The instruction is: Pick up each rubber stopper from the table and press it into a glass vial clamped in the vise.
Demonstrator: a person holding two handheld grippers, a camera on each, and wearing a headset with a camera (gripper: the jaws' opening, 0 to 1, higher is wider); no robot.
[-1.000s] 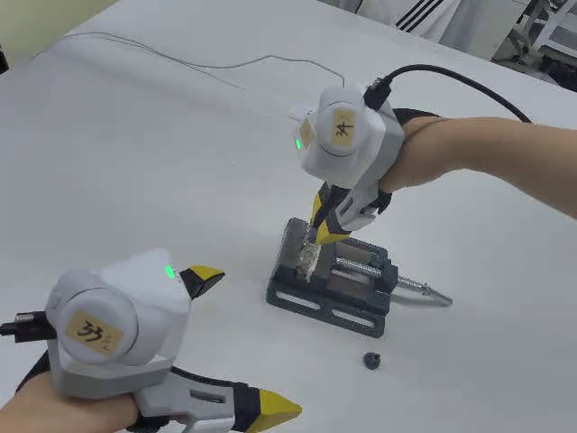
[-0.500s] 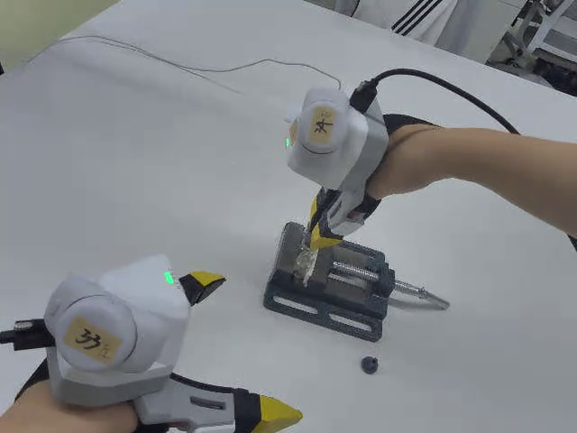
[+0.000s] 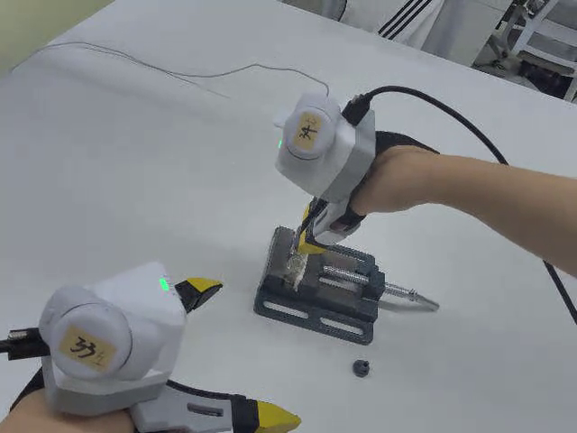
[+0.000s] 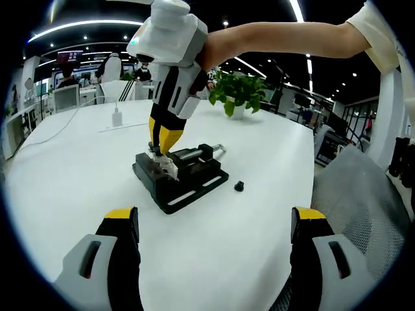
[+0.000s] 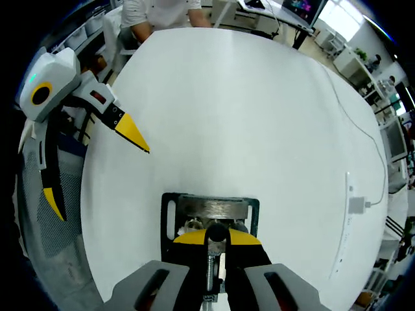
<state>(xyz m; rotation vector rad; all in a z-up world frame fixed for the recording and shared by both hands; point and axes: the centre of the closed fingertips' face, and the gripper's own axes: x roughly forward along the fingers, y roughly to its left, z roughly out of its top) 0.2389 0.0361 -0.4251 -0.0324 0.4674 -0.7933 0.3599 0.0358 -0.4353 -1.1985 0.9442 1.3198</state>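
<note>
- The left gripper hung nearest, jaws spread wide around nothing, its handle cut off by the frame edge.
- A loose stopper lay on the table near the vise, apart from it.
- The right gripper pinched a dark stopper over the vise, hiding most of the vial, which was only a pale blur.
- A thin cable trailed across the table beyond.

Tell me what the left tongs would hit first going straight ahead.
Probably the vise, where the right tongs work; the loose stopper lies just beside that line. Depth is uncertain.
</note>
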